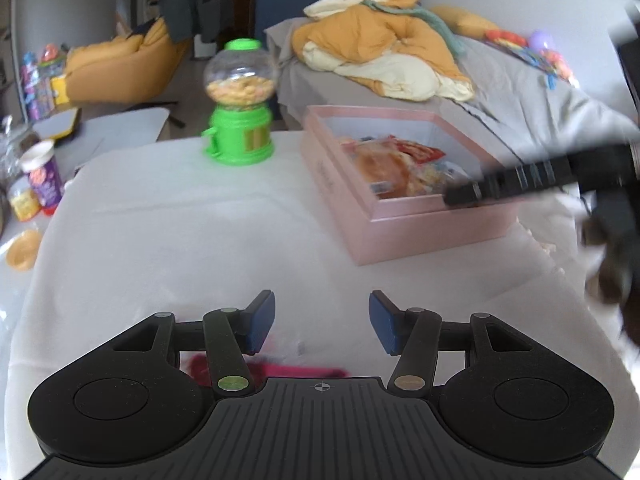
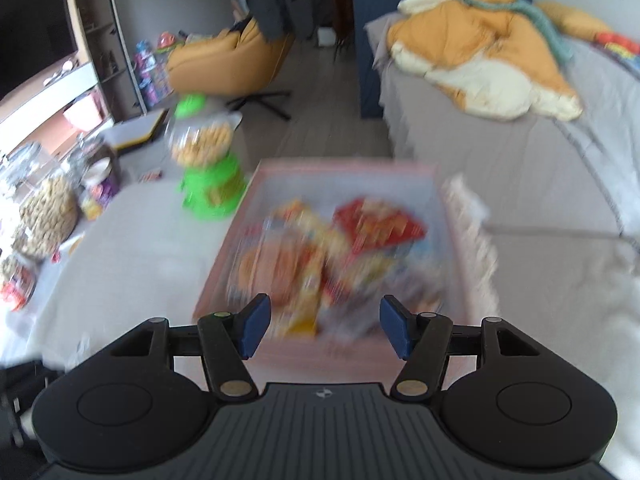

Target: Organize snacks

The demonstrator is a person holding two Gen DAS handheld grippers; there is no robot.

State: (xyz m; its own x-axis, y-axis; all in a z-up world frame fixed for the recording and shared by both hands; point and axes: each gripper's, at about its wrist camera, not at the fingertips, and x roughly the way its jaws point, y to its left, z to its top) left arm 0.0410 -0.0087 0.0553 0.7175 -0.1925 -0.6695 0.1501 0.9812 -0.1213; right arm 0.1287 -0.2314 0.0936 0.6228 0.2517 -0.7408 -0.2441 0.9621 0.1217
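Right wrist: right hand-held gripper (image 2: 324,328) agape above pink box (image 2: 224,256).

Pink box (image 1: 404,236): matt card-like walls, smooth. Snack packets (image 1: 396,164) inside: glossy film. Tablecloth (image 1: 180,232): white matt cloth, fringed edge. Candy dispenser (image 1: 239,104): shiny green plastic base, clear globe. Left gripper (image 1: 322,322): matt black plastic, blue pads (image 1: 262,322) dull.

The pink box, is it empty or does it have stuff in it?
It has stuff in it. The pink box has no lid on, and snack packets lie inside, below its rim.
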